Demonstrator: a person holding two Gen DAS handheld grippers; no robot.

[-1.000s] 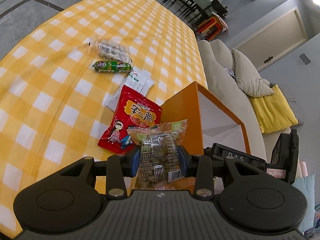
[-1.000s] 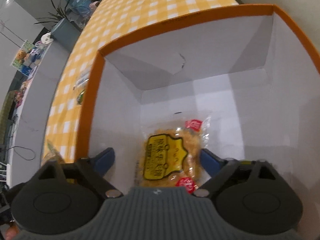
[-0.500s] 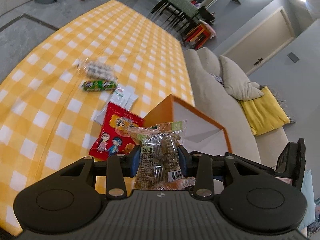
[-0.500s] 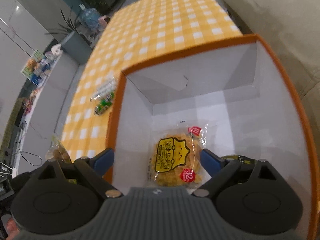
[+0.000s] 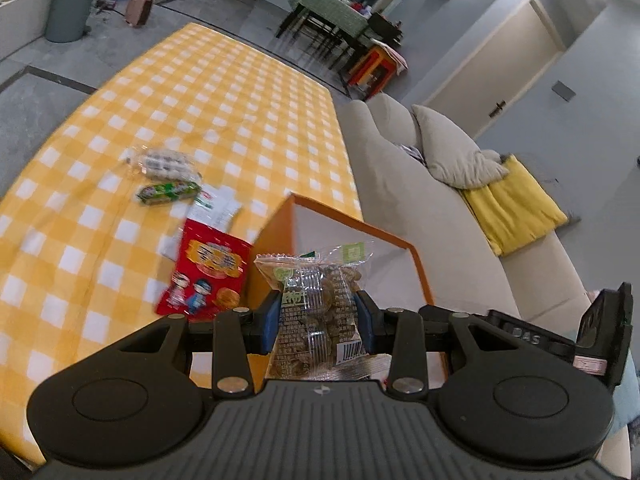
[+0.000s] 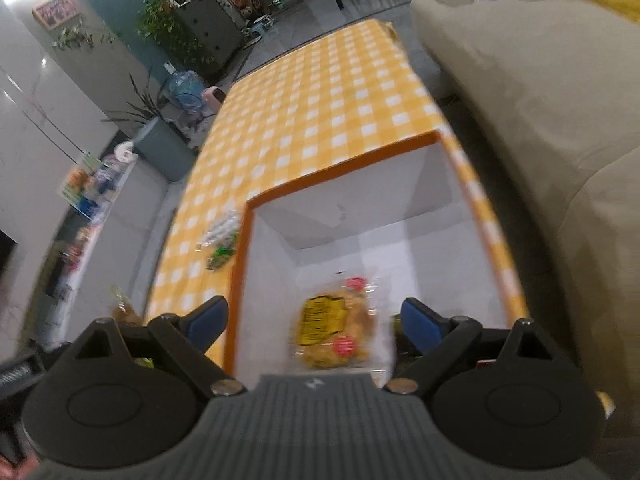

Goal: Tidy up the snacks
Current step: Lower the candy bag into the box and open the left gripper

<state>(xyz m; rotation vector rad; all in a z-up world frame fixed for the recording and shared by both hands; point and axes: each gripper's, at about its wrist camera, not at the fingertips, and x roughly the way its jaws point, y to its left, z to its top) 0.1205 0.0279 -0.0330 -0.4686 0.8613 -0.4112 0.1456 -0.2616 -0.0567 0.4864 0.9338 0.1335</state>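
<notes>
My left gripper (image 5: 316,322) is shut on a clear packet of brown snacks (image 5: 316,304), held up above the near corner of the orange box (image 5: 276,240). My right gripper (image 6: 316,322) hangs open over the same orange box (image 6: 240,280), whose white inside holds a yellow-labelled pastry packet (image 6: 334,326). On the checked tablecloth (image 5: 200,100) lie a red snack bag (image 5: 208,276), a white sachet (image 5: 216,206), a green sausage pack (image 5: 168,193) and a clear pack of small rolls (image 5: 164,162). The right gripper's body (image 5: 560,336) shows at the lower right of the left wrist view.
A beige sofa (image 5: 420,208) with a grey cushion and a yellow cushion (image 5: 516,204) runs along the table's right side. A grey bin (image 5: 70,4) stands on the floor beyond the table's far left. The far half of the tablecloth (image 6: 320,100) is bare.
Both grippers have risen, so the box and table look smaller and farther below. The left one still holds the clear packet. The right one has lifted up out of the box, leaving the pastry packet inside.
</notes>
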